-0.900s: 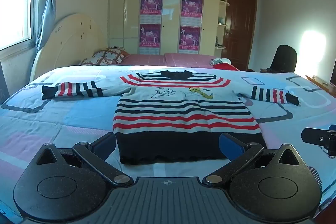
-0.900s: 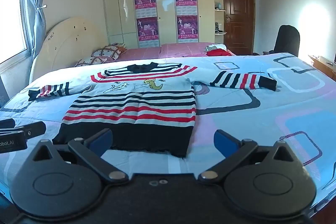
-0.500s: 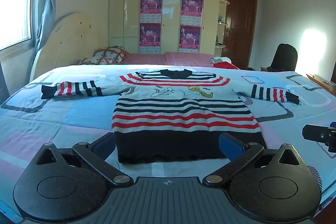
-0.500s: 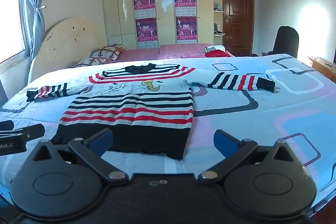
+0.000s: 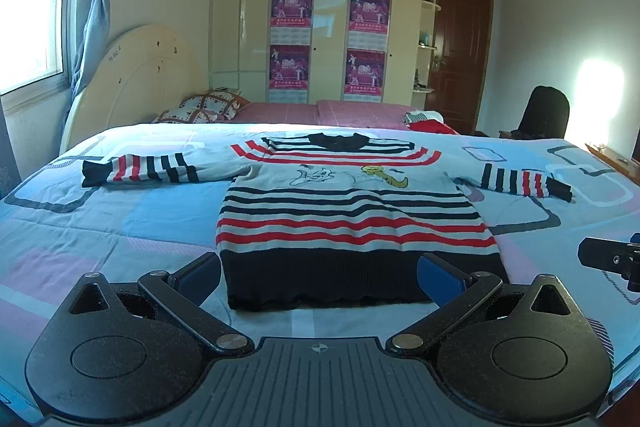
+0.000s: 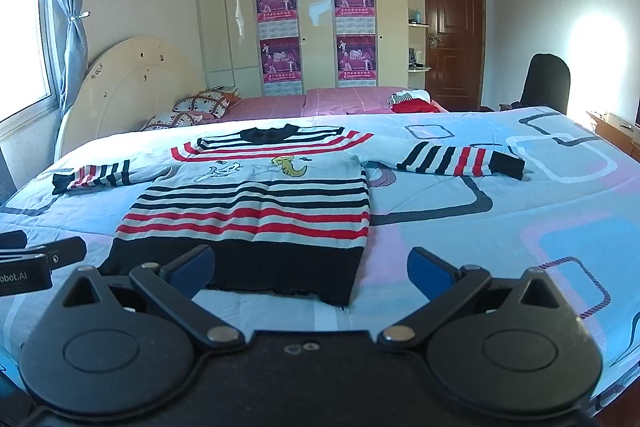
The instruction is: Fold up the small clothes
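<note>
A small striped sweater point(image 5: 352, 215) in red, black and pale grey lies flat and face up on the bed, sleeves spread to both sides, dark hem toward me. It also shows in the right wrist view point(image 6: 256, 203). My left gripper point(image 5: 320, 277) is open and empty, hovering just short of the hem's middle. My right gripper point(image 6: 310, 271) is open and empty, hovering by the hem's right corner. Each gripper's tip shows at the edge of the other's view.
The bed cover point(image 5: 100, 227) is light blue with pink and grey shapes. Pillows point(image 5: 200, 109) and a cream headboard point(image 5: 136, 83) are at the far left. A red garment point(image 5: 430, 125) lies at the far edge. A black chair point(image 5: 546, 111) and a door stand at the right.
Both views have shifted slightly, the sweater drifting a little left and lower in the frames. Both grippers stay open and the sweater has not moved on the bed.
</note>
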`<state>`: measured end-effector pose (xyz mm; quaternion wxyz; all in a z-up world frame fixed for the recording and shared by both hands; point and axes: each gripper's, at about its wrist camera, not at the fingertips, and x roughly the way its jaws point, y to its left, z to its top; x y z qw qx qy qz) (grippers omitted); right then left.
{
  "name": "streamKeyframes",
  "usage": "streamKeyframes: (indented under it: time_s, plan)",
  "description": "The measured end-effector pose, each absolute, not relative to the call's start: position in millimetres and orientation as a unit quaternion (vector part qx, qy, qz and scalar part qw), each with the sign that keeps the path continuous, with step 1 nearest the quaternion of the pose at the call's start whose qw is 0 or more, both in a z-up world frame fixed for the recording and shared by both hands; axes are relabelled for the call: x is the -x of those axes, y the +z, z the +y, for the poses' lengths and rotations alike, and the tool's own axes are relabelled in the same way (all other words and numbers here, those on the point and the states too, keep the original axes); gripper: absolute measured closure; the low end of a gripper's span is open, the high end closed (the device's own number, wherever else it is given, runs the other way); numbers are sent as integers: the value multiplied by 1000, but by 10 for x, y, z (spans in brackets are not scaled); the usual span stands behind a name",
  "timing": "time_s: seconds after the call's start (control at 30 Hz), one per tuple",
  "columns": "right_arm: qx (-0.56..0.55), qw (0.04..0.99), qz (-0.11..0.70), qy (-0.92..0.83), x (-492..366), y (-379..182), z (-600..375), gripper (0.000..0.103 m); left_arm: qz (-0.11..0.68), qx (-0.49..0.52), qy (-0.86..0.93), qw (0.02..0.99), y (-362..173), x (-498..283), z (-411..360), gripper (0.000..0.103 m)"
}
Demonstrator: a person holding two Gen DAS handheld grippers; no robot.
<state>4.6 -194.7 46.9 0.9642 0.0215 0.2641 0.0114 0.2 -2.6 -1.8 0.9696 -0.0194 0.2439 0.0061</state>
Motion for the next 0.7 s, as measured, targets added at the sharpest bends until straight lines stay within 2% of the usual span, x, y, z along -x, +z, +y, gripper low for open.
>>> streamKeyframes:
  time_s: [0.7]
  plan:
    - [-18,965,262,12,-48,502,-1917,1,241,20,6,970,1,-3,-8,0]
